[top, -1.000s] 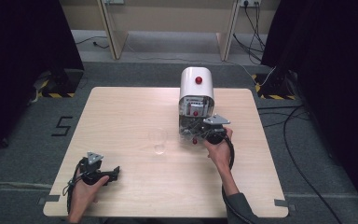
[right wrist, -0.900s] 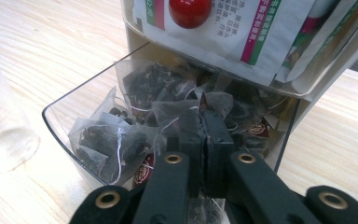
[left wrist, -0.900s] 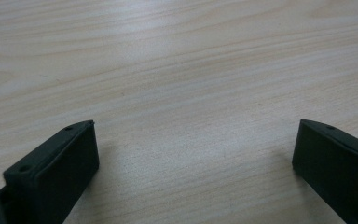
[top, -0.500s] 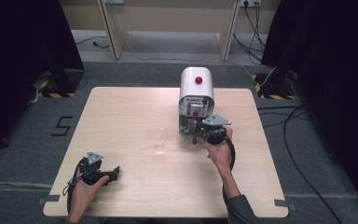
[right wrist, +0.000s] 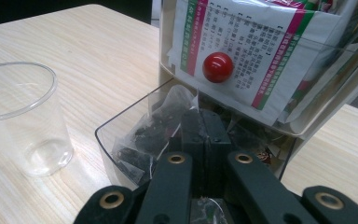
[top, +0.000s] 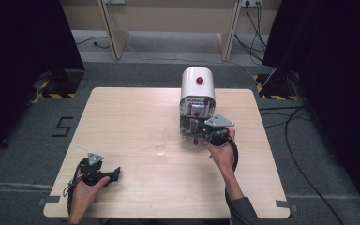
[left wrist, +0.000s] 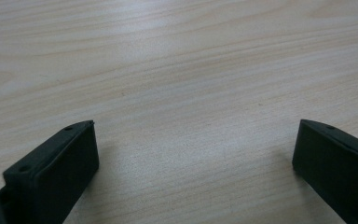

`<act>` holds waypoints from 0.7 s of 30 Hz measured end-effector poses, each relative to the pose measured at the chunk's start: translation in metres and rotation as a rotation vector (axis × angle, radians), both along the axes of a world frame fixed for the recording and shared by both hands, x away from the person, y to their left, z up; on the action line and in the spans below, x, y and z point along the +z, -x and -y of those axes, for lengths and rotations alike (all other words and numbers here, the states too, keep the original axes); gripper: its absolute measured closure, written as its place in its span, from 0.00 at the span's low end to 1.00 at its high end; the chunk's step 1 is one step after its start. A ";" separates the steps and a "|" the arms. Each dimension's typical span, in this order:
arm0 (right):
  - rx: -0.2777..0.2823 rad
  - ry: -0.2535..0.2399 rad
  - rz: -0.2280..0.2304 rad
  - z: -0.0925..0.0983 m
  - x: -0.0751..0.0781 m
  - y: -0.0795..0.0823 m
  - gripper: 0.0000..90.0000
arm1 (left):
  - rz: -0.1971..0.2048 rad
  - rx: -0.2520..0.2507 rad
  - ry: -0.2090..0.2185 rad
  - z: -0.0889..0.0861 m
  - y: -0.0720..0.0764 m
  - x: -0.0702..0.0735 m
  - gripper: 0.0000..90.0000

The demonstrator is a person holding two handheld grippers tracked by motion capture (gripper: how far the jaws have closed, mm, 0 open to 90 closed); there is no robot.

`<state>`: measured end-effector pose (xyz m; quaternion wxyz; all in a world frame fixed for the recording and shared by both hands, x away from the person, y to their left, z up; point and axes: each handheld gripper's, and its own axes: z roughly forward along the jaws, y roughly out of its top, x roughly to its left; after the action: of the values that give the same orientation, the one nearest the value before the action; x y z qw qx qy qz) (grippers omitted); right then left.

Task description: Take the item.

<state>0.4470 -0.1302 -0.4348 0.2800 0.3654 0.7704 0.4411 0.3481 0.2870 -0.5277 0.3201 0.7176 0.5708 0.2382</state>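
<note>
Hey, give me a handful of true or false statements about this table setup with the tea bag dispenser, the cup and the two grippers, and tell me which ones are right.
1. The right gripper has its jaws closed inside the clear tray of tea bags. True; a tea bag's string seems pinched between them.
2. The clear plastic cup is full of water. False; it stands empty on the table.
3. The left gripper has its jaws wide apart over bare wood. True.
4. The dispenser has a blue knob on its front. False; the knob is red.
5. The cup lies tipped on its side. False; it stands upright beside the dispenser's tray.
</note>
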 end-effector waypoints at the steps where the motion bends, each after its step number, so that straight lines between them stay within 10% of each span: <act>1: 0.000 -0.001 0.002 0.000 0.000 0.000 1.00 | 0.000 0.000 0.000 0.000 0.000 0.000 0.00; 21: 0.048 -0.026 0.060 -0.006 0.020 0.011 1.00 | 0.000 0.000 0.000 0.000 0.000 0.000 0.00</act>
<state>0.4359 -0.1245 -0.4153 0.2876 0.3370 0.7644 0.4684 0.3481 0.2870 -0.5277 0.3201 0.7176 0.5708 0.2384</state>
